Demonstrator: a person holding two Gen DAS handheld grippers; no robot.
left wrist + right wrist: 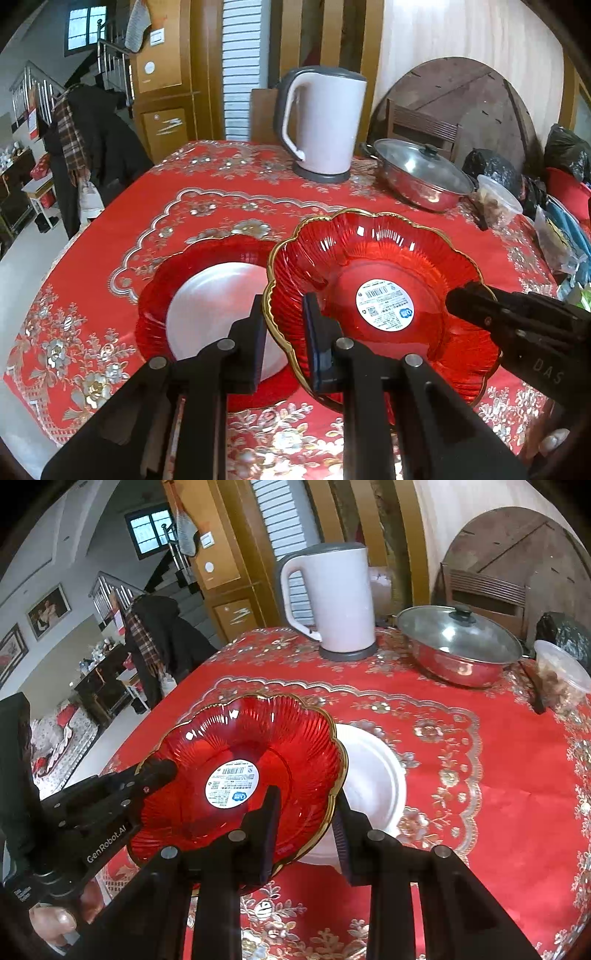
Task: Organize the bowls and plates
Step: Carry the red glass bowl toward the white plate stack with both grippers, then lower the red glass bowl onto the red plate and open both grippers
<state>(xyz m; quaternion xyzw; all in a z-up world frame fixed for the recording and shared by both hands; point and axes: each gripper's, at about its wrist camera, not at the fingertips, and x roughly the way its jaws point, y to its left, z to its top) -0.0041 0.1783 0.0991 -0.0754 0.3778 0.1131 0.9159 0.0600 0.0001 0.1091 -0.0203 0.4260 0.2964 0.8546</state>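
A red glass bowl (384, 269) with a gold scalloped rim and a round white label is held tilted above the table by both grippers. My left gripper (284, 332) is shut on its left rim. My right gripper (306, 816) is shut on its right rim and also shows at the right of the left wrist view (465, 299). The left gripper shows in the right wrist view (159, 771). Below and beside the bowl, a white plate (218, 302) lies in another red dish (159, 295) on the table; the plate also shows in the right wrist view (373, 779).
A white electric kettle (325, 122) stands at the back of the red patterned tablecloth (110, 280). A lidded steel pot (421, 173) and a plastic tub of food (498, 203) are back right. Bags crowd the right edge. A coat-draped chair (77, 147) stands left.
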